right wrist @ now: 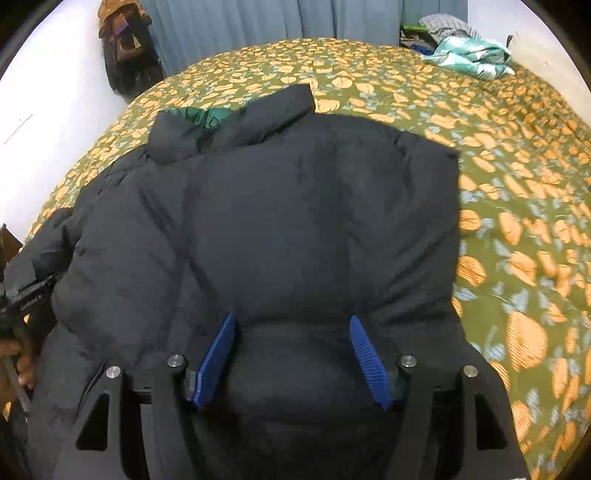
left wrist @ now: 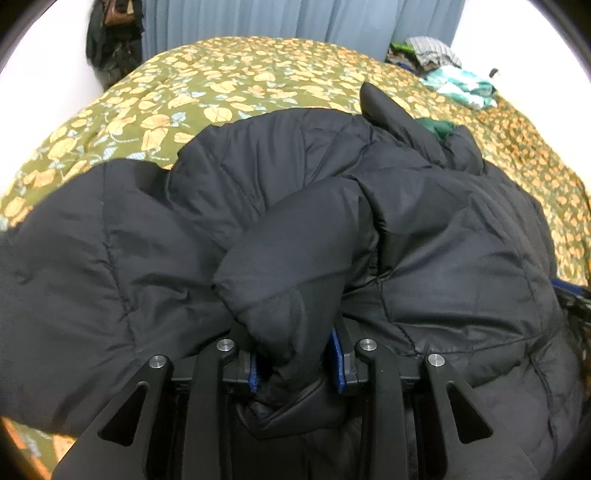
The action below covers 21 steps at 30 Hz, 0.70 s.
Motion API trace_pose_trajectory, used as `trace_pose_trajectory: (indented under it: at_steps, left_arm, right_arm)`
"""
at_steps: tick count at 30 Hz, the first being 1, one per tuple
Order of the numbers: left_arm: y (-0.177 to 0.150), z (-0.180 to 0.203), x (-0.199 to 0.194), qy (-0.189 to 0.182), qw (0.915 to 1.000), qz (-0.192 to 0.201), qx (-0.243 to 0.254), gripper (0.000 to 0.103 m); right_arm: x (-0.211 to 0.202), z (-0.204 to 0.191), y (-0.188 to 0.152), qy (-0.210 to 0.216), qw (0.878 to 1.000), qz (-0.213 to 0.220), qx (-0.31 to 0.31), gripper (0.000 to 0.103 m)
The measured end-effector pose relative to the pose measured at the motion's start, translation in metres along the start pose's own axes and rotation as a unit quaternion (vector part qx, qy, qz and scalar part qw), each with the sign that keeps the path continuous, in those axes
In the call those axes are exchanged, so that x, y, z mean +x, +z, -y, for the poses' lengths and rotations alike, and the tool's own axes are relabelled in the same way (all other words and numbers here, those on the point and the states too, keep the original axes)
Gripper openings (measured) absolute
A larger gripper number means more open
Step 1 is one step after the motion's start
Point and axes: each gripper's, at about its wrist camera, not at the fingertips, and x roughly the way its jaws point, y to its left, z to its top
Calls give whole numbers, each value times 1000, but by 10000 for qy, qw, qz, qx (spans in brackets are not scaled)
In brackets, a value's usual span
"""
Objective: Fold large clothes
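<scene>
A black puffer jacket (left wrist: 443,258) lies spread on the bed, its collar (right wrist: 258,118) with green lining at the far end. One sleeve (left wrist: 288,266) is folded across the jacket's body, and its cuff sits between the blue pads of my left gripper (left wrist: 295,365). The cuff narrows there, with slim dark gaps beside each pad, so the jaws stand open around it. My right gripper (right wrist: 291,362) hovers open over the jacket's near body (right wrist: 314,221); fabric bulges between its pads without being pinched. A hand (right wrist: 22,362) holding the left gripper shows at the right wrist view's left edge.
The bed wears an olive cover with orange flowers (right wrist: 517,184). A heap of green-and-white clothes (right wrist: 472,51) lies at its far right corner. Dark bags (left wrist: 114,40) hang on the wall at far left, beside a grey-blue curtain (left wrist: 295,18).
</scene>
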Motion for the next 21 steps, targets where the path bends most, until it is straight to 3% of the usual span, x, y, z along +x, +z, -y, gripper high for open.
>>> trace_pose_trajectory:
  at_steps: [4,7,9,16,21]
  left_arm:
    - [-6,7,-29,250,9993,-53,259,66]
    - [-27,5,-64,57,9995,70,305,78]
    - [-47,3,-90,-144,9994,182,258,85]
    - [-109,0,-155,-124,9986,482,172,92]
    - [-129,-5,-158,25,9990,451,66,96]
  right_arm:
    - [-60,-9,-22,116,9984,547,93,68]
    - [-105,-24,-55,50,9944,1047,-132,81]
    - [-127,-36,-87,44,9911,1306,-251,81]
    - [-159,-70,-180,153,9836,1791,-119,81]
    - [-175,-87,-199,170,9755,2123,-547,81]
